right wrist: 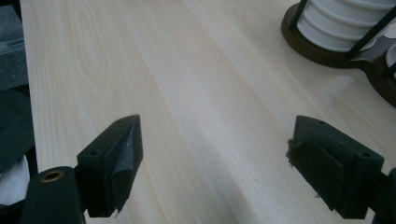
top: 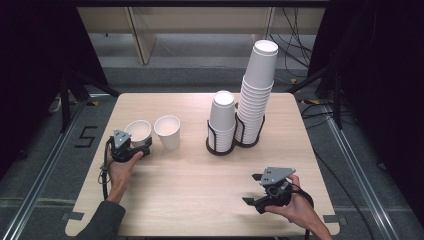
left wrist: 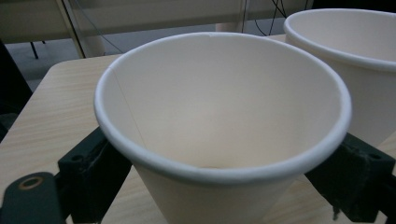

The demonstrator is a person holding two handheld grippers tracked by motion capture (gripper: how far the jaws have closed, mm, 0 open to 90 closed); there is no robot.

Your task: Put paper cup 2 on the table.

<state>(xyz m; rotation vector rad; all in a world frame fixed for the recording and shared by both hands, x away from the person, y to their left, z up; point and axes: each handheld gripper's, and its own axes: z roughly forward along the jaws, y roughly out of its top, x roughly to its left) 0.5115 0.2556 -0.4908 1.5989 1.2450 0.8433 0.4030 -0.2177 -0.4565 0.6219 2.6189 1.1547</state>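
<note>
A white paper cup (left wrist: 219,126) is seen between the two black jaws of the left gripper (top: 141,148). It stands upright on the wooden table (top: 200,190), near the table's left edge. Its open mouth points up and its narrow bottom points down, so its long line runs straight up and down. In the left gripper view the jaws are seen on both sides of the cup, low on its wall, one at each side. The cup's rim is still round and is not squashed. Whether the pads press on the cup cannot be told from the pictures.

A second paper cup (top: 167,131) is placed just beside the first one, on its right. It is also upright, with its mouth up. Whether the two cups touch cannot be told.

Farther right, in the middle of the table, two stacks of cups are kept in a dark holder (top: 220,149) with thin black bars. The short stack (top: 222,120) is in front. The tall stack (top: 257,92) is behind it and leans a little to the right. The cups in both stacks are turned upside down.

The right gripper (top: 250,189) is held low over the table near the front right corner, well apart from all the cups. Its jaws are spread wide, and bare wood is seen between them in the right gripper view. The holder's round base (right wrist: 327,46) is seen farther off in that view.
</note>
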